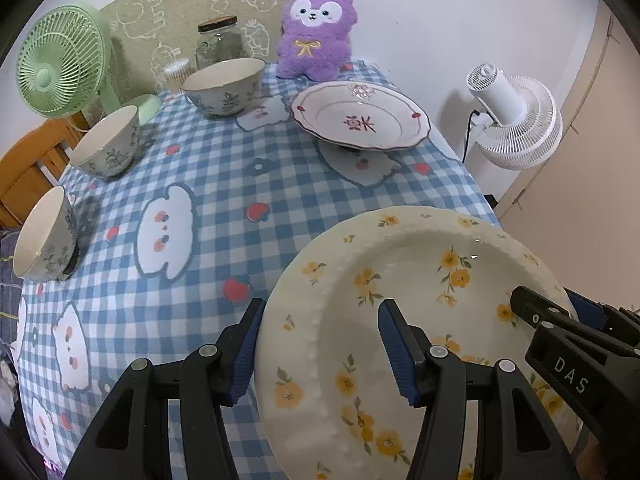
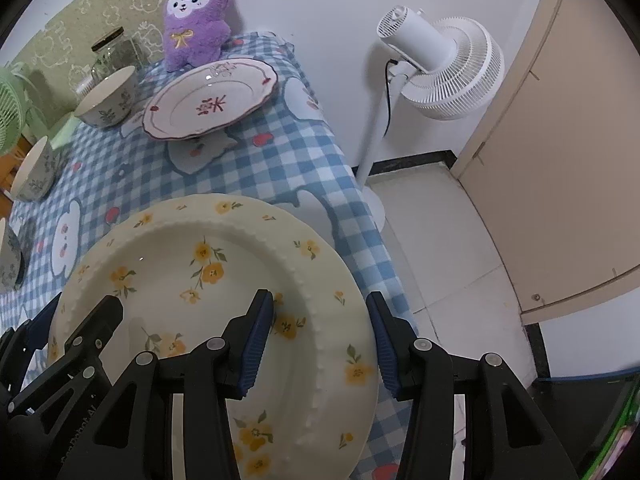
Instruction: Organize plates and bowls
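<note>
A: Where is the yellow plate (image 1: 404, 320)?
B: Near right part of the table (image 1: 224, 176), tilted, between both grippers. The left gripper (image 1: 320, 350) straddles its left rim, one pad outside the edge and one over the well. The right gripper (image 2: 320, 340) does the same on the right rim.

A: Are the jaws clamped on it?
B: Both stand about half apart with the rim between the pads. I cannot tell whether the pads press on the rim.

A: And the other dishes?
B: The red plate (image 1: 360, 116) sits far right, just in front of the purple plush (image 1: 316, 28). Three bowls run down the left side: the far bowl (image 1: 224, 86) by the jar (image 1: 219, 40), the middle bowl (image 1: 108, 142) near the green fan (image 1: 60, 60), and the near bowl (image 1: 42, 236) at the left edge. All are well apart from the yellow plate.

A: Anything off the table?
B: A white fan (image 2: 436, 68) stands on the floor to the right.
</note>
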`<state>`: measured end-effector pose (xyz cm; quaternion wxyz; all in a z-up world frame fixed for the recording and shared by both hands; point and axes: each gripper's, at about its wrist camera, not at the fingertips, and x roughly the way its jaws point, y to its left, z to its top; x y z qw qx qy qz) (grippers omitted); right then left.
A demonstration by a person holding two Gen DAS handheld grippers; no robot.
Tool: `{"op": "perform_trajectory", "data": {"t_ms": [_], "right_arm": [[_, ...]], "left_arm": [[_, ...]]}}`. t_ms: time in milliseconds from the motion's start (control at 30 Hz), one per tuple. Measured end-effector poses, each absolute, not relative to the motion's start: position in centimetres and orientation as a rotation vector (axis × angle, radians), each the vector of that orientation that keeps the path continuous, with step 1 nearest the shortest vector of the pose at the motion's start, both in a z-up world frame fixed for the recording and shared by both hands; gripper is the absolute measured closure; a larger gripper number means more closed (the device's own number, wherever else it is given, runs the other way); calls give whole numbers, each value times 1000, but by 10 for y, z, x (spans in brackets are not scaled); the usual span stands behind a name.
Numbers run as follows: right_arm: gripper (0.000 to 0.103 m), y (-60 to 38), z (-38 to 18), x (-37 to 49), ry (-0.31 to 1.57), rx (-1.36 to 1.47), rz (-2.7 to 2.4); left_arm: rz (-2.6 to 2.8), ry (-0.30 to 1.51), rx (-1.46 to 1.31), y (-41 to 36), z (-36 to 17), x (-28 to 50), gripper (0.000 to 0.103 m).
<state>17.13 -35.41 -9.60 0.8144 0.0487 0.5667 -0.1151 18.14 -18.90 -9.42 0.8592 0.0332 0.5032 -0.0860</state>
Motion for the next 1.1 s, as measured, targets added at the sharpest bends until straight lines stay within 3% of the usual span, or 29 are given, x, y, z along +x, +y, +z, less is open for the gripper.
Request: {"op": "perform_trajectory", "data": {"t_ms": [1100], "right_arm": [[52, -374, -116, 149, 1259, 100, -200]], "left_arm": [[-218, 1152, 112, -210, -121, 163, 46]]}}
